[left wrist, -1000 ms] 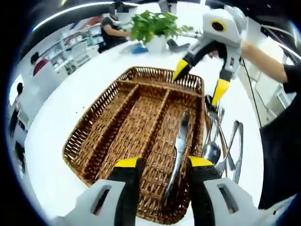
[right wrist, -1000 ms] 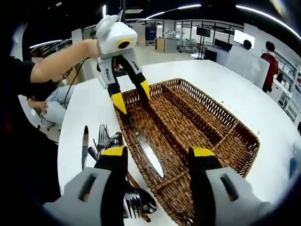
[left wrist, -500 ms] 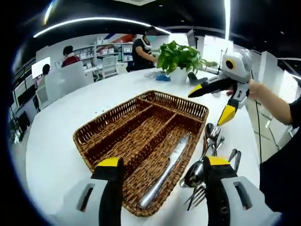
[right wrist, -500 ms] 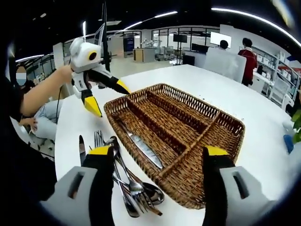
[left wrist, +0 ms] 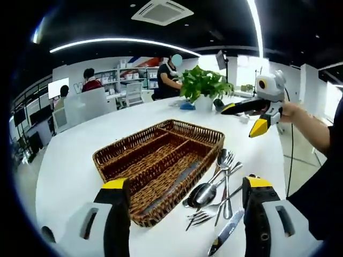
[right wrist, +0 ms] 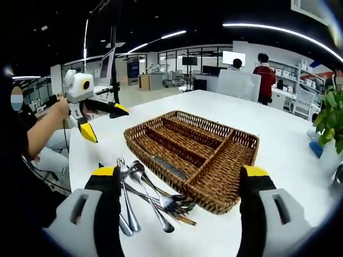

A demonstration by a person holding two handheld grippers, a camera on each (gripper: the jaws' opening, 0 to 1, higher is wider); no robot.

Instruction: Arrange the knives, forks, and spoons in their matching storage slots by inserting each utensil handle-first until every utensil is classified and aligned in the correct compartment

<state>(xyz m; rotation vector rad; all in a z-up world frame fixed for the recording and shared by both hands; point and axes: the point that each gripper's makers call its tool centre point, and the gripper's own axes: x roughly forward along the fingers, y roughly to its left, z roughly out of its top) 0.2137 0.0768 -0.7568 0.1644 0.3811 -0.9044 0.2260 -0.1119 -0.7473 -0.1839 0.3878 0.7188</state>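
Observation:
A brown wicker tray [left wrist: 196, 129] with long compartments lies on the white table. One knife [left wrist: 172, 183] rests inside its right-hand slot. Forks and spoons [left wrist: 215, 184] lie heaped on the table beside the tray, with another knife [left wrist: 226, 238] nearer me. My left gripper [left wrist: 183, 184] is open and holds nothing, held back from the tray's near end. In the right gripper view the tray [right wrist: 220, 201], the knife [right wrist: 169, 167] and the heap [right wrist: 150, 190] appear from the opposite end. My right gripper [right wrist: 180, 171] is open and bare. Each gripper shows in the other's view, right gripper [left wrist: 252, 115] and left gripper [right wrist: 104, 122], both open in the air.
A potted plant [left wrist: 206, 83] stands at the table's far side, also at the edge as plant [right wrist: 332, 115]. People sit and stand at desks behind. The table edge [right wrist: 80, 160] runs close to the utensil heap.
Both cameras have pulled back and up from the tray, so it looks smaller. The two grippers now hang farther from the tray. The knife stays in its slot.

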